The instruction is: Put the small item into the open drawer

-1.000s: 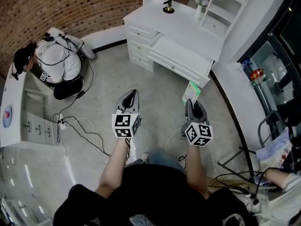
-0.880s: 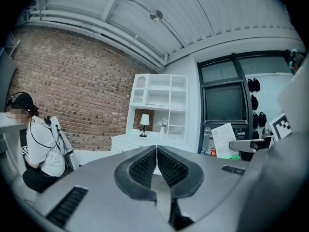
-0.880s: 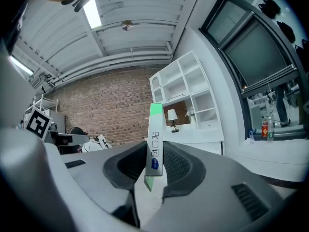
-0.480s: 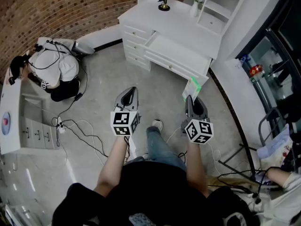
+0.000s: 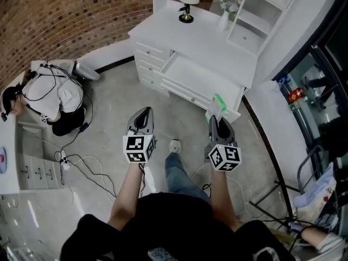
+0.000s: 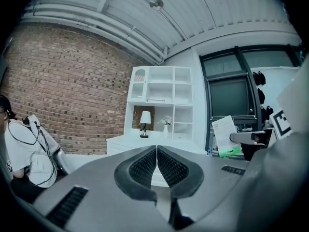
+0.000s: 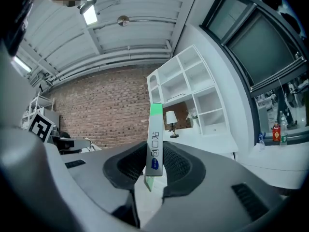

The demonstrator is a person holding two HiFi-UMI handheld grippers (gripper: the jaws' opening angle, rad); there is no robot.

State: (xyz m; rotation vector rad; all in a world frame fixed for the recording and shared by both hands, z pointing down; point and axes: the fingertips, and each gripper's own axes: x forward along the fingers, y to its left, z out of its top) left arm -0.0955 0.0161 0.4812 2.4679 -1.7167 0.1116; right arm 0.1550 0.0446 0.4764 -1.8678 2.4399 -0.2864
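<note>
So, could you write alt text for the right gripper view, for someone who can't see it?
The right gripper has its jaws shut on a thin white packet with a green end, held upright. Beyond stand a white shelf unit, a small lamp and a brick wall.

The bare left forearm [image 5: 128,192] and bare right forearm [image 5: 221,192] extend forward, parallel. The grey left hand-held gripper [image 5: 145,111] has its jaws closed together, empty. The grey right hand-held gripper [image 5: 214,118] clamps a thin white-and-green packet [image 7: 154,146] edge-on.
</note>
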